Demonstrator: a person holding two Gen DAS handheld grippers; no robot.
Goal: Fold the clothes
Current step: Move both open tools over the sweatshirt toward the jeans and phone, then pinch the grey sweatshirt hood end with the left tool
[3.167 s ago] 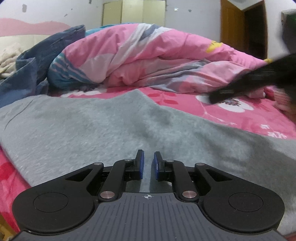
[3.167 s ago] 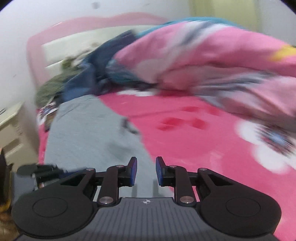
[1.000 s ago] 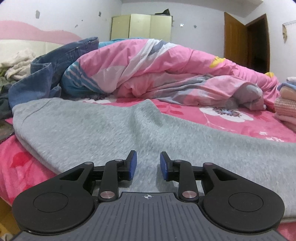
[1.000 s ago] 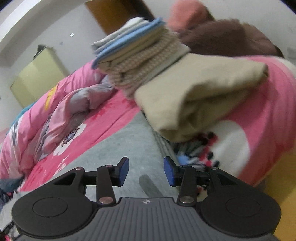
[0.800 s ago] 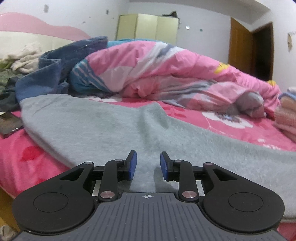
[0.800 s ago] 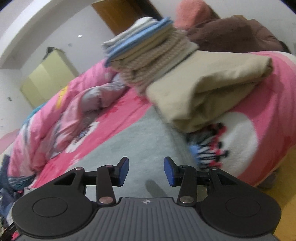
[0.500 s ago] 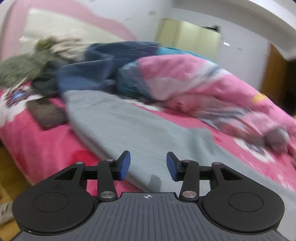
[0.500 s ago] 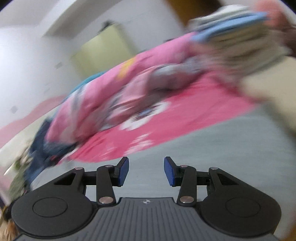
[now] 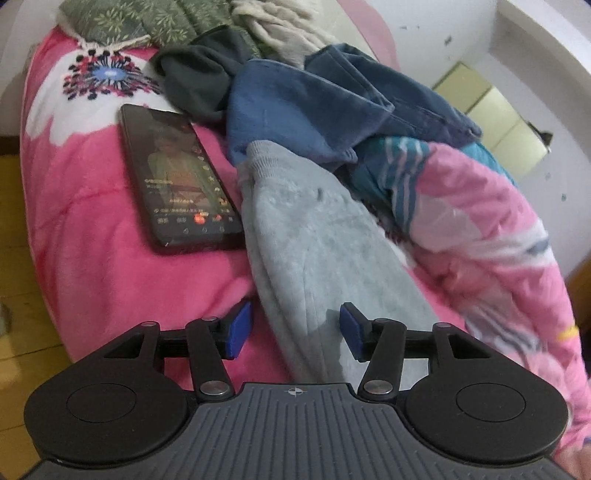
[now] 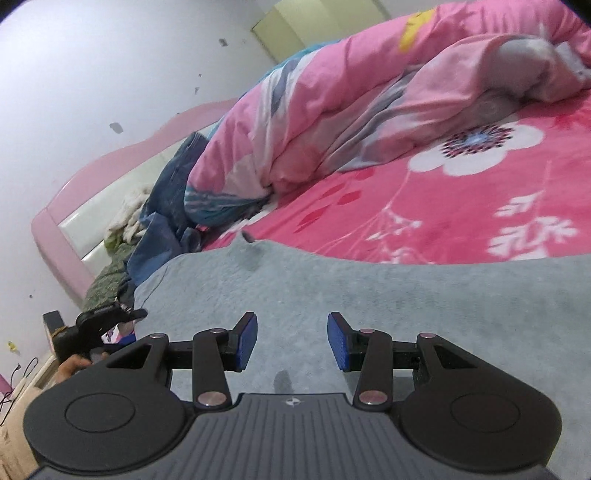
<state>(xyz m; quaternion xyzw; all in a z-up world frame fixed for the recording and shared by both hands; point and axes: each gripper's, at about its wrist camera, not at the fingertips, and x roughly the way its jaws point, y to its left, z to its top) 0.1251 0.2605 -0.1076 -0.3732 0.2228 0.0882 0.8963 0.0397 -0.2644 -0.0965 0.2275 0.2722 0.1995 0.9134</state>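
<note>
A grey fleece garment (image 9: 317,236) lies spread on the pink flowered bed (image 9: 92,236); its ribbed cuff end (image 9: 266,155) points toward the headboard. My left gripper (image 9: 293,326) is open, its blue pads on either side of the garment's near edge, nothing gripped. In the right wrist view the same grey garment (image 10: 369,291) fills the foreground, and my right gripper (image 10: 291,339) hovers open just above it. At that view's left edge the left gripper (image 10: 107,317) shows small, with a hand behind it.
A black phone (image 9: 177,181) with its screen lit lies on the bed just left of the garment. Blue jeans (image 9: 332,103), a dark grey garment (image 9: 199,81) and green cloth (image 9: 140,18) are heaped near the headboard. A bunched pink quilt (image 10: 369,92) lies behind.
Both grippers have swung left toward the headboard end of the garment. The left one has opened wider and dropped to the cuff end; the folded stack has left the right view.
</note>
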